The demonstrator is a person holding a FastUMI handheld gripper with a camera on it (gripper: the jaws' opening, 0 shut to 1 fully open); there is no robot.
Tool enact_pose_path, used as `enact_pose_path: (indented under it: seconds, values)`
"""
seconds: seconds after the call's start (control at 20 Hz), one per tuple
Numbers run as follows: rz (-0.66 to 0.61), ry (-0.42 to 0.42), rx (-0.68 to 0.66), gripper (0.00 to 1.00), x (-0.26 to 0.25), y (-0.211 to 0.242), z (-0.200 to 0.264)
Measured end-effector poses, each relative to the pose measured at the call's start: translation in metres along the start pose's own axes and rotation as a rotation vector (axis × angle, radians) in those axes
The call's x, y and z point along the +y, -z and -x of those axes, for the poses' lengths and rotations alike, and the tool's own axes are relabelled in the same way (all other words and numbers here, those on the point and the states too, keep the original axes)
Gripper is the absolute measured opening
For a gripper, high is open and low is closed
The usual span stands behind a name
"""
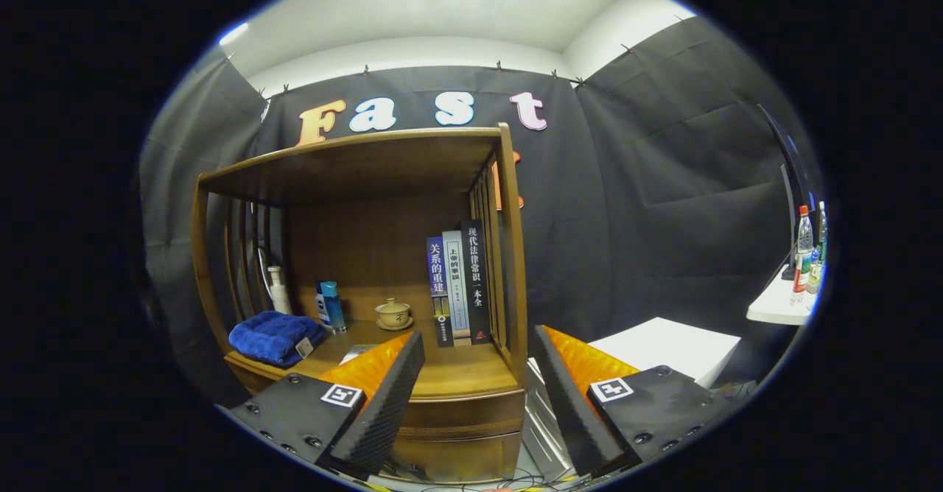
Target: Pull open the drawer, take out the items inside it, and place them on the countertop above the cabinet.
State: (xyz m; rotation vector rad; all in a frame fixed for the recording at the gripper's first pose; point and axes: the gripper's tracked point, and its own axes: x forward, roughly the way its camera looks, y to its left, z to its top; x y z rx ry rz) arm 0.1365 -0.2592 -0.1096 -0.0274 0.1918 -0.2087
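Observation:
A wooden cabinet [457, 411] with an open shelf unit stands just ahead of my fingers. Its drawer front [460, 417] shows between the fingers below the countertop [457, 374] and looks closed. My gripper [477, 352] is open, with nothing between its fingers, raised slightly above the countertop's front edge. On the countertop sit a folded blue towel [272, 336], a white bottle [279, 291], a blue bottle [331, 306], a small lidded tea cup [393, 314] on a saucer and three upright books [460, 291]. The drawer's contents are hidden.
A white box or low table [663, 348] stands to the right of the cabinet, with a metal case [541, 418] between them. Farther right, a white table [777, 304] holds bottles [803, 249]. Cables lie on the floor below the cabinet.

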Motion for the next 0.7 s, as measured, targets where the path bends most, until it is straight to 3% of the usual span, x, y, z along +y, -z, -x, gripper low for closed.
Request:
enact_pose_path:
  seconds: [0.7]
  values:
    - [0.005, 0.0, 0.04, 0.97, -0.02, 0.012, -0.002]
